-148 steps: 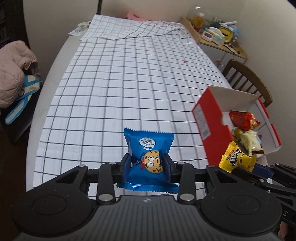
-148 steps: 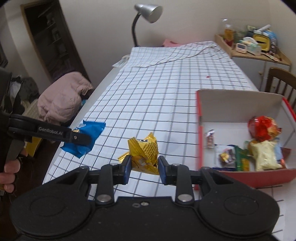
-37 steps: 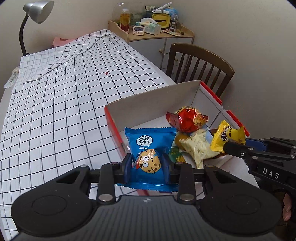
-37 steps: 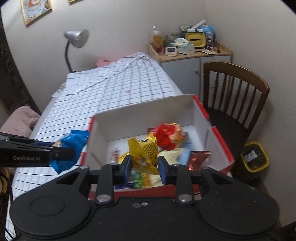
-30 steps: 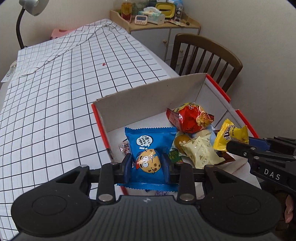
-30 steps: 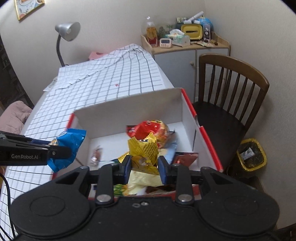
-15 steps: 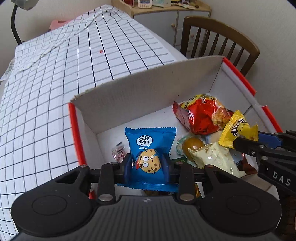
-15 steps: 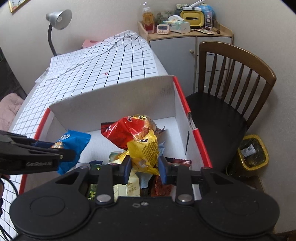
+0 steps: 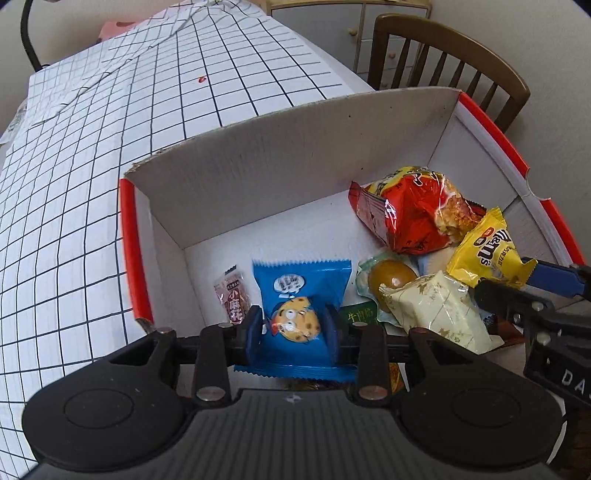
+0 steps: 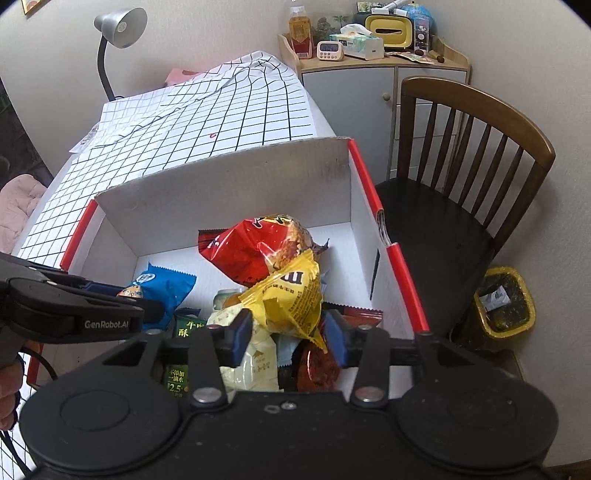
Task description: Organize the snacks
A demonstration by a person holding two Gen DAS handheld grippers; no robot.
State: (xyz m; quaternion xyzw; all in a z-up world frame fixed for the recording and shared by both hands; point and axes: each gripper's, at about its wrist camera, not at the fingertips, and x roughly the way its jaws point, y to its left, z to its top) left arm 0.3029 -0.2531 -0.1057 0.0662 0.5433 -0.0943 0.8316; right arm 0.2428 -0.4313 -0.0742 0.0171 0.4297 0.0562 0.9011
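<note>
A red-edged white cardboard box (image 9: 258, 177) (image 10: 221, 199) stands on the checked tablecloth. My left gripper (image 9: 293, 326) is open around a blue cookie packet (image 9: 299, 288), which lies in the box's left part; a small gap shows at each pad. It also shows in the right wrist view (image 10: 162, 291). My right gripper (image 10: 288, 330) is open around a yellow candy packet (image 10: 291, 295) that rests on the snack pile; the yellow packet also shows in the left wrist view (image 9: 487, 254). A red chip bag (image 9: 413, 210) (image 10: 255, 251) lies at the back.
A cream packet (image 9: 439, 310), a green pack (image 10: 184, 332) and a small red candy (image 9: 232, 295) lie in the box. A wooden chair (image 10: 461, 177) and a yellow bin (image 10: 502, 302) stand right of the table. A lamp (image 10: 118, 26) and a cabinet (image 10: 369, 77) are behind.
Both grippers moved from the table over the box and lowered into it. In the last half second both jaws widened off their packets.
</note>
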